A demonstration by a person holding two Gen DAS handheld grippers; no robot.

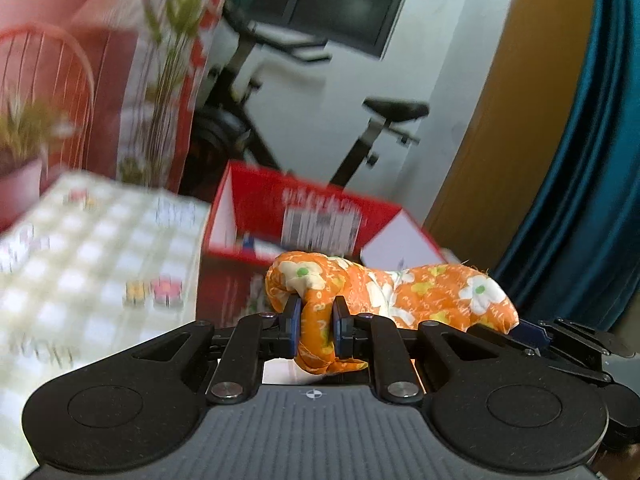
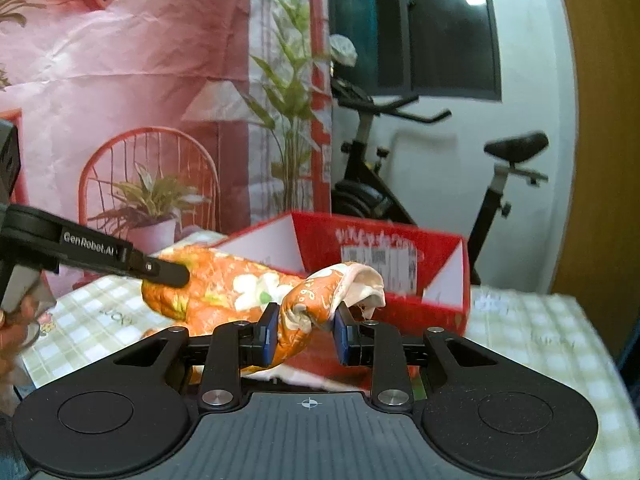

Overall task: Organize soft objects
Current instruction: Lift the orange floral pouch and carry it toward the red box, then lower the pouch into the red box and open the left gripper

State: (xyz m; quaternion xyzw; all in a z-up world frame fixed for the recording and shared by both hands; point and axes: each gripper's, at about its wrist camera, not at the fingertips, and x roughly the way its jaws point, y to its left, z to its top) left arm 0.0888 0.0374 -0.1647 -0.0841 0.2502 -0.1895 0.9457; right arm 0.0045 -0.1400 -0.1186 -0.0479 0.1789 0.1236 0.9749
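The left gripper (image 1: pixel 316 322) and the right gripper (image 2: pixel 306 330) each have their fingers closed on one end of the orange flower-printed stuffed cloth cushion (image 1: pixel 400 294). The cushion hangs between them above the checkered tabletop (image 1: pixel 92 256), just before the open red cardboard box (image 2: pixel 380 252).

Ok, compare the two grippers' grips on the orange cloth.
The left gripper pinches a plump padded end of the cloth, its jaws close together; the right gripper clamps a bunched end where the pale lining shows, its jaws wider apart. In the right wrist view the left gripper sits at the cloth's left end, the right at its right end. Both are shut on the cloth, in front of the red box.
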